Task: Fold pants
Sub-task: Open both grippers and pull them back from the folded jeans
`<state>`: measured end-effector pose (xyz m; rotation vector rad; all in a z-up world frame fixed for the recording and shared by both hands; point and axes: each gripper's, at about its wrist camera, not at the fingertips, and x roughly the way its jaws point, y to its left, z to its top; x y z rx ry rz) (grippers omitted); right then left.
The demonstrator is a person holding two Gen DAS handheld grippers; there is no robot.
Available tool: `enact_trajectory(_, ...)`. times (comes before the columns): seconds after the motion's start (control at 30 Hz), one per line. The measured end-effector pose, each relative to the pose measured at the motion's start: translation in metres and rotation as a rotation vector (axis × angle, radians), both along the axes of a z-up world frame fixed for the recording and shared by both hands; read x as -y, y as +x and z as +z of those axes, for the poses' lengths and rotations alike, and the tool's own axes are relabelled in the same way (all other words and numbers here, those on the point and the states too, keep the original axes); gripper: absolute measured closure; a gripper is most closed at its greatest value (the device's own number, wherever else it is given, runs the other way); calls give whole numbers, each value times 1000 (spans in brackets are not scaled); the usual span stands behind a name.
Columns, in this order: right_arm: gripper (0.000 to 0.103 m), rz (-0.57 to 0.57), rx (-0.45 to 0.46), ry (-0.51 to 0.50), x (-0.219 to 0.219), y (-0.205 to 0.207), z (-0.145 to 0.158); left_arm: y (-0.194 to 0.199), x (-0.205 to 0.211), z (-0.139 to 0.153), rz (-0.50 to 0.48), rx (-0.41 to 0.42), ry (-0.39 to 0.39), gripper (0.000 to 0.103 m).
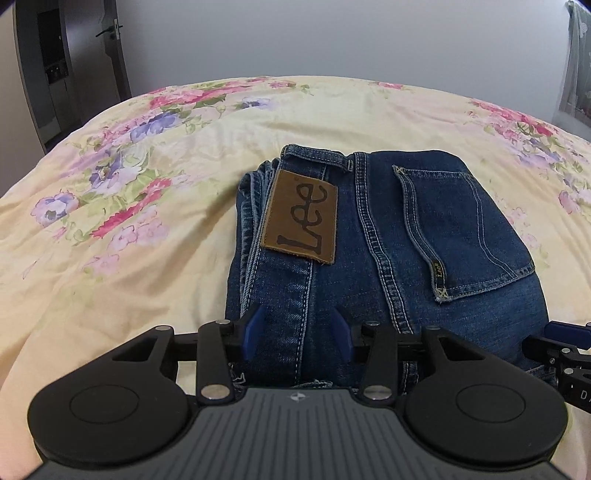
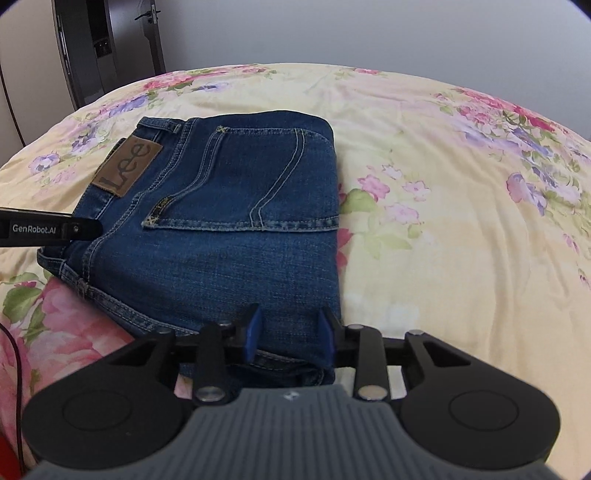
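Looking pretty much done: jeans (image 2: 221,229) sit folded compactly ahead of both grippers. Left gripper (image 1: 297,338) and right gripper (image 2: 290,338) gape apart, holding nothing.

Home bedroom. Bed covered by pale yellow floral bedspread (image 1: 177,221) fills near and middle ground; plain grey wall (image 1: 332,37) behind; dark door with lever handle (image 1: 107,33) far left; patterned curtain (image 1: 578,59) far right.

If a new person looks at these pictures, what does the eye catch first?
First, the dark blue folded jeans in the middle of the yellow flowered bedspread, with the brown Lee patch at the waistband. Next, the left tool and right tool, both open at the jeans' near edge.
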<state>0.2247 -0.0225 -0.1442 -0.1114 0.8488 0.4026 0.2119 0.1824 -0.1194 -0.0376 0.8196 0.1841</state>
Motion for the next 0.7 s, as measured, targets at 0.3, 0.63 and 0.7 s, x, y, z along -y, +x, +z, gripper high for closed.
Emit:
enact_trajectory(0.3, 69, 12, 52, 0, 2, -15, 36, -20, 17, 36, 2, 108, -5, 53)
enact_trajectory(0.63, 44, 1, 261, 102, 29, -75, 131, -67, 54, 119, -32, 230, -47, 42)
enact_trajectory(0.7, 41, -11, 296, 130, 37, -91, 145, -78, 61, 134, -32, 252, -38, 38)
